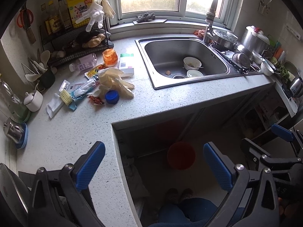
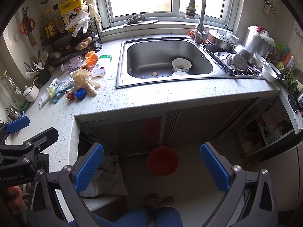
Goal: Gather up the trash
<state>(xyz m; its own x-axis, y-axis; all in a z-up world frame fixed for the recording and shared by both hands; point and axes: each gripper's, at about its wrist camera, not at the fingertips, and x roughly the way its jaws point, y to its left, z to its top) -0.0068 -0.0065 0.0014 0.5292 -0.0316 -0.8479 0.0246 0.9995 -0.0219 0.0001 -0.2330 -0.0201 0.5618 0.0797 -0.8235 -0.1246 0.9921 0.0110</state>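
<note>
While both grippers hang back off the counter's (image 1: 170, 102) inner corner, nothing is collected yet; judged as the start, before any reach. Trash pile (image 1: 98, 87) lies on the counter left of the sink (image 1: 147, 60): glove (image 1: 115, 81), blue cap (image 1: 112, 97), red wrapper (image 1: 96, 100), box (image 1: 126, 65), fallen bottle (image 1: 83, 64). Red bin (image 2: 163, 160) stands on the floor below the counter edge. Next move likely: left gripper (image 1: 154, 167) forward to the near edge of the pile. Left gripper wide apart, empty, touching nothing. Right gripper (image 2: 151, 168) likewise spread, empty, over the bin.

"OMO" — yellow detergent jug (image 1: 81, 9)
</note>
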